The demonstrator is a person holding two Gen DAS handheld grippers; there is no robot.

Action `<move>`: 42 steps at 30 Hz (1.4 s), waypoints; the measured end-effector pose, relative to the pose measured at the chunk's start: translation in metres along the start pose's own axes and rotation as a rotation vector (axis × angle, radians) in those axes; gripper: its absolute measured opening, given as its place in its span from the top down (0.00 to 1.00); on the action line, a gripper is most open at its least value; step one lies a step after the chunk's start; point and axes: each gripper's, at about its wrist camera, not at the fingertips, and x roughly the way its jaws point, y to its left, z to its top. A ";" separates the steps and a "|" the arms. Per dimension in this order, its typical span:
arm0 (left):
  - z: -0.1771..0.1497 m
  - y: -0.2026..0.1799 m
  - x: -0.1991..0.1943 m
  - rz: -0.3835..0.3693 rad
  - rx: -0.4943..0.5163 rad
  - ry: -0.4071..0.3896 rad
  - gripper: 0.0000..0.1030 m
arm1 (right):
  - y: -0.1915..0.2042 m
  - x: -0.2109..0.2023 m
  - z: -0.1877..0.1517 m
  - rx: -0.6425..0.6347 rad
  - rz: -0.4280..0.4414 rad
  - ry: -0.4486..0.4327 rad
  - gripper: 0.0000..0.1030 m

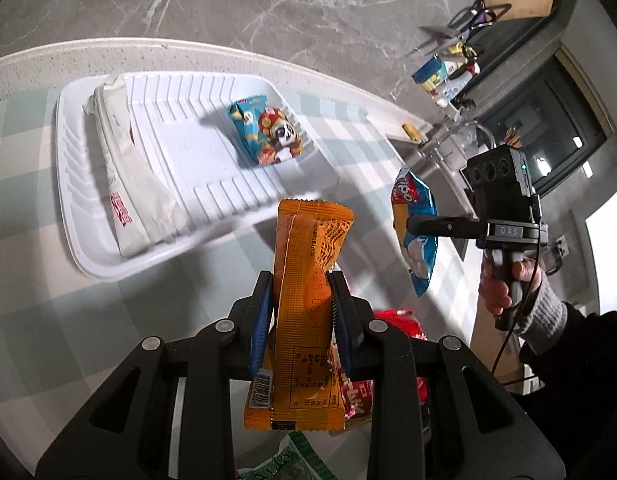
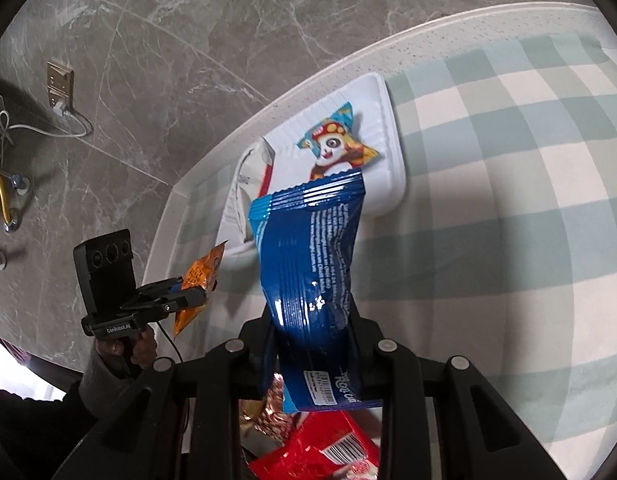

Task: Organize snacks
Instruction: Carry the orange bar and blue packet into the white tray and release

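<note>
My left gripper [image 1: 301, 280] is shut on an orange snack packet [image 1: 308, 272] and holds it above the checked tablecloth, just short of the white tray [image 1: 244, 200]. The tray holds a long white packet [image 1: 128, 176] and a blue panda packet [image 1: 268, 128]. My right gripper [image 2: 310, 312] is shut on a blue snack packet [image 2: 312, 248], held in the air to the right of the tray [image 2: 392, 184]. It shows in the left wrist view [image 1: 414, 236] with the right gripper [image 1: 420, 226]. The left gripper [image 2: 196, 292] with its orange packet [image 2: 198, 276] shows in the right wrist view.
Red snack packets [image 2: 320, 448] lie under both grippers, also in the left view [image 1: 400, 320], with a green one [image 1: 284, 464] near the front. A shelf with small items [image 1: 448, 72] stands far right. The rounded table edge [image 1: 268, 56] borders a marble floor.
</note>
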 end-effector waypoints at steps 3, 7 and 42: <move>0.005 0.000 -0.003 -0.004 -0.010 -0.015 0.75 | 0.003 0.004 0.005 0.003 0.016 -0.001 0.70; 0.012 0.004 -0.005 -0.004 -0.029 -0.029 0.75 | 0.007 0.010 0.015 0.005 0.034 -0.001 0.70; 0.079 0.052 0.008 0.047 -0.174 -0.140 0.75 | 0.036 0.089 0.101 0.001 0.064 0.044 0.70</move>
